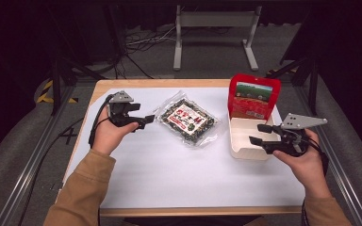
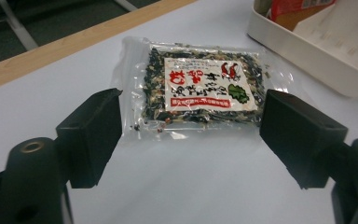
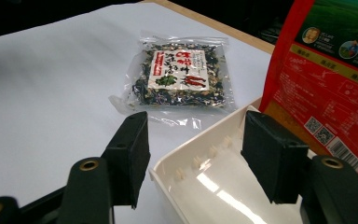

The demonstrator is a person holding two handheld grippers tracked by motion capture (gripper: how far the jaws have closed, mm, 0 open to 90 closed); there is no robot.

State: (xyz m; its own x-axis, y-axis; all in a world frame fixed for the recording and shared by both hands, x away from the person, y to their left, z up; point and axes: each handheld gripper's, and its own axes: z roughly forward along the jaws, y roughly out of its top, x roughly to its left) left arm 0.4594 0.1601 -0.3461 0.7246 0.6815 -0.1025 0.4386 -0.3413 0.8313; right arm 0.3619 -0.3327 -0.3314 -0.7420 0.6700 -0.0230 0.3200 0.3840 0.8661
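A clear packet (image 1: 187,120) of dark dried mix with a white and red label lies flat on the white sheet. My left gripper (image 1: 143,114) stands open just left of it, empty; in the left gripper view the packet (image 2: 200,88) lies ahead between the jaws of this gripper (image 2: 191,140). A white tray (image 1: 243,151) at the right holds an upright red pouch (image 1: 253,96). My right gripper (image 1: 259,133) is open at the tray's near-left part. In the right gripper view my right gripper (image 3: 198,154) straddles the tray wall (image 3: 200,142), one jaw outside, one inside, beside the pouch (image 3: 335,84).
A white sheet (image 1: 179,174) covers most of the wooden table (image 1: 160,83). Metal rails run along both sides of the table. A white stand frame (image 1: 214,21) and cables lie on the floor behind.
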